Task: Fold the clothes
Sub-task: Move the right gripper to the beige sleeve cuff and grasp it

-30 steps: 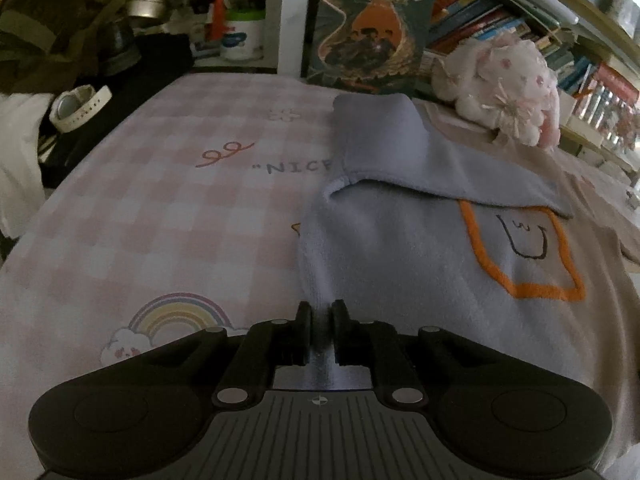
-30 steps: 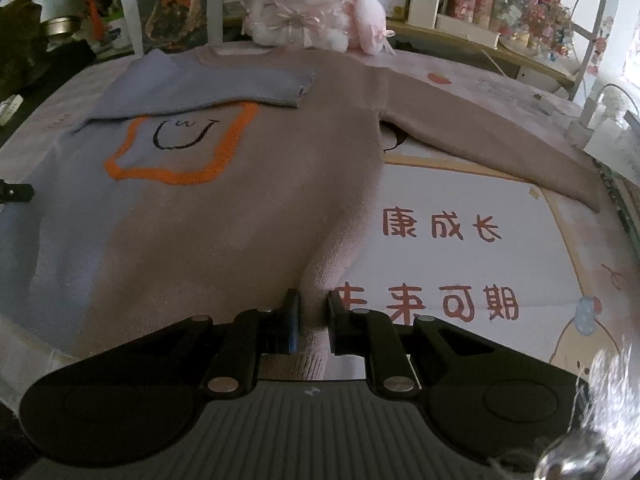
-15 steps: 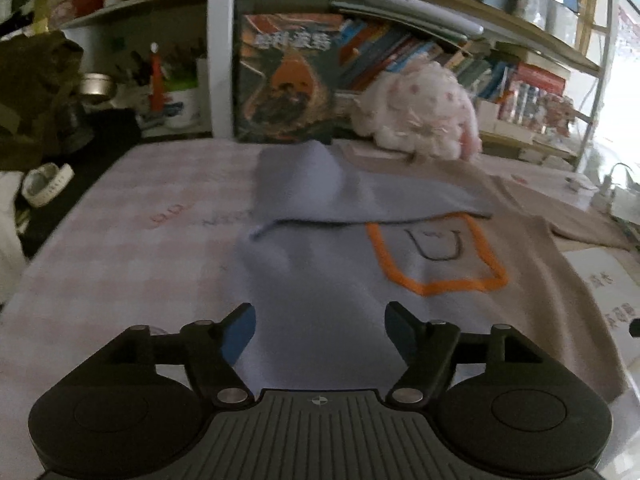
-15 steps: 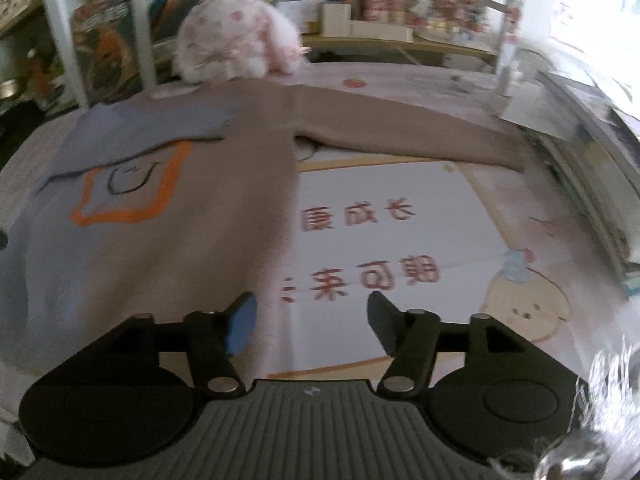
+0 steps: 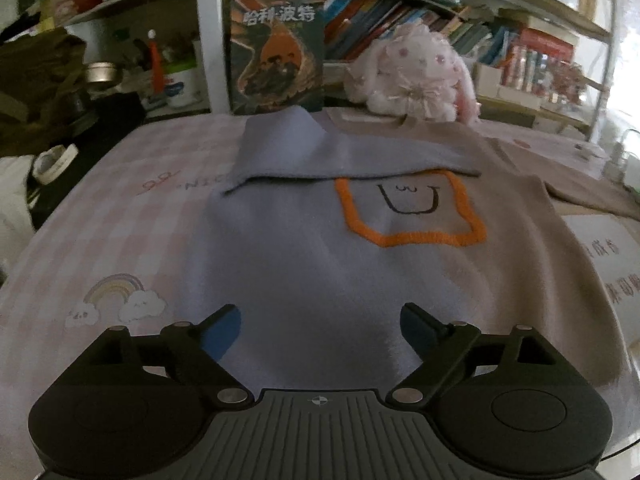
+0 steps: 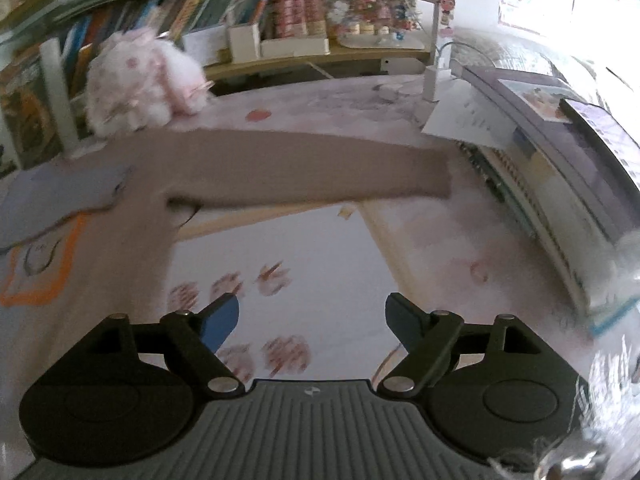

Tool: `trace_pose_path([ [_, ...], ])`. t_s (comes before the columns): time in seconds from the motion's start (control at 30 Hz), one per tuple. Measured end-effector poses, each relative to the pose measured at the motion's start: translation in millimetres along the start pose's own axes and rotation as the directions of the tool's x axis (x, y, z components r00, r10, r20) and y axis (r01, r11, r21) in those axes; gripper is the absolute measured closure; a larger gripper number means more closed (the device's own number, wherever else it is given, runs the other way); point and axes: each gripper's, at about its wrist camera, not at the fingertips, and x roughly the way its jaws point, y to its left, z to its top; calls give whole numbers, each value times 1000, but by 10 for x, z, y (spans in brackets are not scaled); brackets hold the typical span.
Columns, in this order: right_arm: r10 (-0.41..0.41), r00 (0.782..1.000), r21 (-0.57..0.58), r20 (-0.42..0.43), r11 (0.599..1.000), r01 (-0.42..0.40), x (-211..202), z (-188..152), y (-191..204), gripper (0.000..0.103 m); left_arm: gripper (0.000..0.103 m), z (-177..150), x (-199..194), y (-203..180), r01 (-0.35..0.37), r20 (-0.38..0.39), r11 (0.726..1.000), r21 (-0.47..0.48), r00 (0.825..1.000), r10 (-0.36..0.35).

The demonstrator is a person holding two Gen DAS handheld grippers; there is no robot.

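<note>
The left claw [image 5: 320, 330] was spread wide and held nothing. Right under and in front of it lay the sweater [image 5: 320, 264], flat on the bed [image 5: 100, 220], with its bottom edge closest to the claw. The sweater looked soft, light and floppy, so it would bend and sag wherever it was lifted. One blue sleeve [image 5: 344, 152] was already folded across the chest, just past the orange square [image 5: 412, 208].

The right claw [image 6: 312, 320] was spread wide too, and empty. It hung above a white sheet with red writing [image 6: 280, 280], with the sweater's body off to its left. The long brown sleeve [image 6: 304, 168] stretched out flat ahead of it, not folded yet. A good place to pinch it would probably be the cuff [image 6: 436, 176] at the far right end, since the thin edge is easy to catch.

Both claws pointed forward and tipped down a little toward the bed. A fluffy toy bunny [image 6: 136, 84] sat farther back.
</note>
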Motion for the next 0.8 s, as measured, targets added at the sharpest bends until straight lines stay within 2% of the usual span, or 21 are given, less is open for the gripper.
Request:
trace_pose_path([
  [0.13,13,1000,-7,-14,1000,-13,234,257,-324,23,5,16,20,-261,-51,-21,998,-37,999,50],
  [0.43,94,992,-40,-80,994,-97,684,574,-814,22,5,-81,21,-885,-117,-59,986,-119,992,111],
  [0.57,113,990,-31,-87,993,-116,789,643,-938,23,5,-108,-29,-1085,-151,-55,984,-97,988,146],
  [0.7,132,986,45,-103,991,-128,946,691,-1024,22,5,-117,-39,-1203,-193,-85,978,-85,979,185],
  [0.8,142,987,58,-82,989,-137,1014,734,-1026,21,5,-117,-80,-1245,-222,-91,972,-80,973,214],
])
